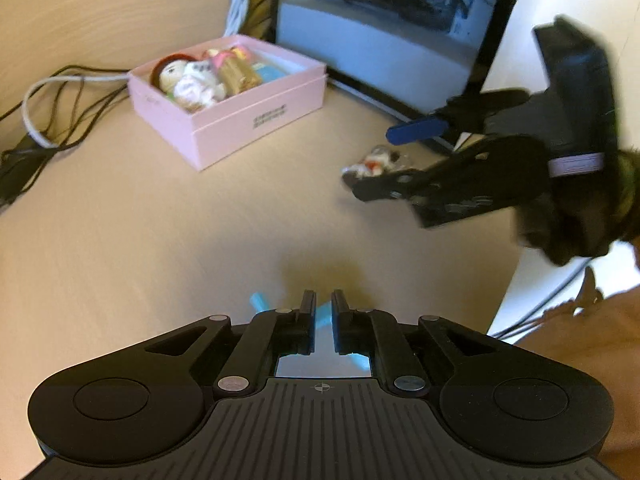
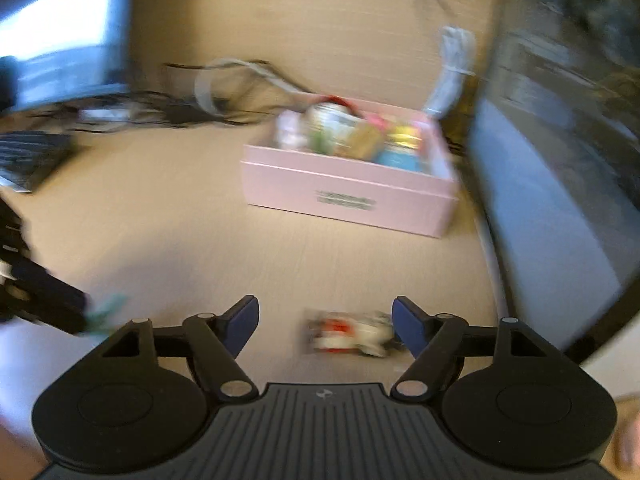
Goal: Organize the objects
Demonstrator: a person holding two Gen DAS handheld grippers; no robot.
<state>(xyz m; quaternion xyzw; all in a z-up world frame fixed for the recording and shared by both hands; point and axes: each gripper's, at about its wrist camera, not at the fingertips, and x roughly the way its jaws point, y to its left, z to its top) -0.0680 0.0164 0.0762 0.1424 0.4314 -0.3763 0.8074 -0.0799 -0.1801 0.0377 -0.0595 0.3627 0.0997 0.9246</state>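
Left gripper pinching light-blue piece, right view alone shows keyboard

One pink box sitting on table; at least three toy figures lying inside, exact count unclear. One small red-and-white toy lying loose. Two grippers showing. One monitor standing behind.

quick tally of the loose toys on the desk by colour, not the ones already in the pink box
light blue toy, shut in the left tool: 1
red and white toy, on the desk between the right tool's open jaws: 1
total: 2
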